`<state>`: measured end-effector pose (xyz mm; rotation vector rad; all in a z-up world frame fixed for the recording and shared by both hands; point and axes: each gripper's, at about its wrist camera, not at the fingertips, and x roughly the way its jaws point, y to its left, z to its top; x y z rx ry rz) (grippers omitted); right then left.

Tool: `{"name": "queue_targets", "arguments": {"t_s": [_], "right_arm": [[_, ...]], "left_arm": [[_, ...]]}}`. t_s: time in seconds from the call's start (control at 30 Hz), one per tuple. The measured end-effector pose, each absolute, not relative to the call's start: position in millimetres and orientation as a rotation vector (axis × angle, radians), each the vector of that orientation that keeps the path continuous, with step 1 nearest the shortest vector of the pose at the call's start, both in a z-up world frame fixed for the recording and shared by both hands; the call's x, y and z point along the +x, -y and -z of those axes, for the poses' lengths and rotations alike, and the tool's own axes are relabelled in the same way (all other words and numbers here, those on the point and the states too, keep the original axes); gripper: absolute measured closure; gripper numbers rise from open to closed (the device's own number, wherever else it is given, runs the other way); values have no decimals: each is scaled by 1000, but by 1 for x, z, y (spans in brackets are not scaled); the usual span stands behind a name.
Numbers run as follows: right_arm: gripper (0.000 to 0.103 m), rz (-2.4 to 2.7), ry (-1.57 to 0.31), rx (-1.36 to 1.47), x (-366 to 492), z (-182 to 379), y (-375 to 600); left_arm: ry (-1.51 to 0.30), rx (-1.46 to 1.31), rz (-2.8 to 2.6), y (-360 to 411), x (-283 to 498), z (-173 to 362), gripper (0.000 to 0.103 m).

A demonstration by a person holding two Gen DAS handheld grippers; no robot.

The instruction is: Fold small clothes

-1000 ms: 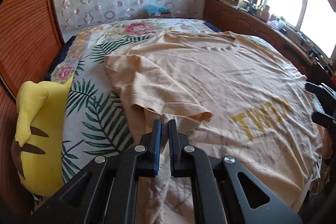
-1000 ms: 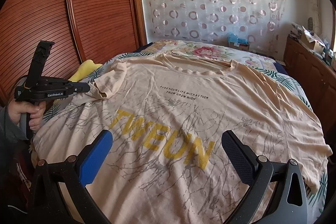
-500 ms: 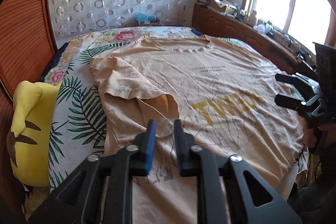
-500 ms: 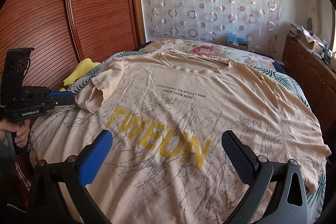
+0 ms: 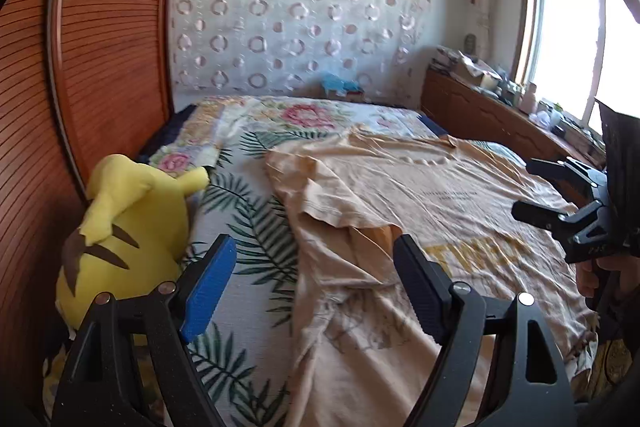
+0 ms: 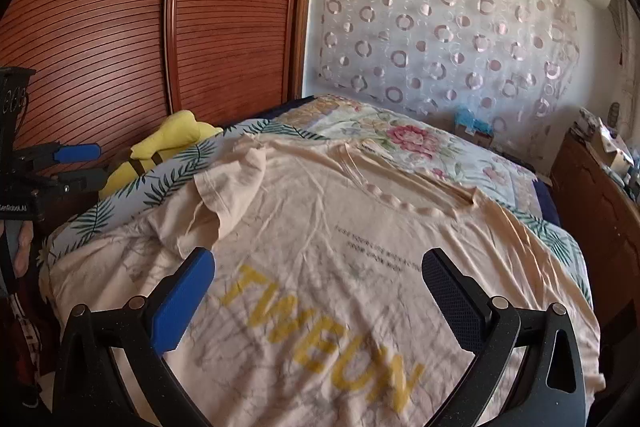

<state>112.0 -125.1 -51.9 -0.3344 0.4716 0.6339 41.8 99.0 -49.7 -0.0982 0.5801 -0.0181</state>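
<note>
Left wrist view: the bed [image 5: 248, 211] is used as the folding surface, and the peach T-shirt [image 5: 436, 211] is spread on it print side up, collar toward the far wall, so that its edges can be reached from the near side. One sleeve [image 5: 332, 195] is laid inward over the chest, judged to be the first fold. A yellow plush toy [image 5: 128, 227] is left beside the shirt, against the wooden wardrobe door [image 5: 100, 39], apart from the cloth. The left gripper [image 5: 310, 283] has just been opening; its jaws are held wide apart above the folded sleeve with nothing between them. The right gripper [image 6: 316, 291] is likewise held apart and empty over the yellow lettering [image 6: 320, 331]. No container is seen holding clothes.
</note>
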Motion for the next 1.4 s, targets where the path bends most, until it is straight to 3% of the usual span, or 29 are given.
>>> {"name": "queue_targets", "arguments": {"t_s": [0.17,0.3,0.37,0.43,0.53,0.67,0.87,0.93,0.97,1.4], "right_arm": [[1,-746,-457,-308,142,41,85],[4,-837,-552,-321,168,49,47],[12,-864,-602,-346,179,59,25],[28,-869,-630,-390,188,71,4],[37,-892,-659,-439,196,85,-25],[41,-909,-697,-484,207,95,-57],[71,-874,-742,-539,226,107,-79],[90,-867,-754,-530,230,108,-80],[93,-865,-751,-524,231,108,-79],[97,-671,-684,-323,259,81,3]], "left_arm": [[-568,-75,-27,-109,37,53,22],[-569,-91,-35,-117,32,54,22],[-571,-93,-41,-120,30,56,22],[-577,-98,-47,-124,29,58,22],[-586,-109,-52,-129,28,63,22],[-598,-126,-53,-133,26,70,22],[-602,-135,-54,-133,21,71,22],[-601,-134,-53,-133,20,72,22],[-603,-132,-52,-133,20,72,22],[-627,-126,-27,-122,28,77,22]]}}
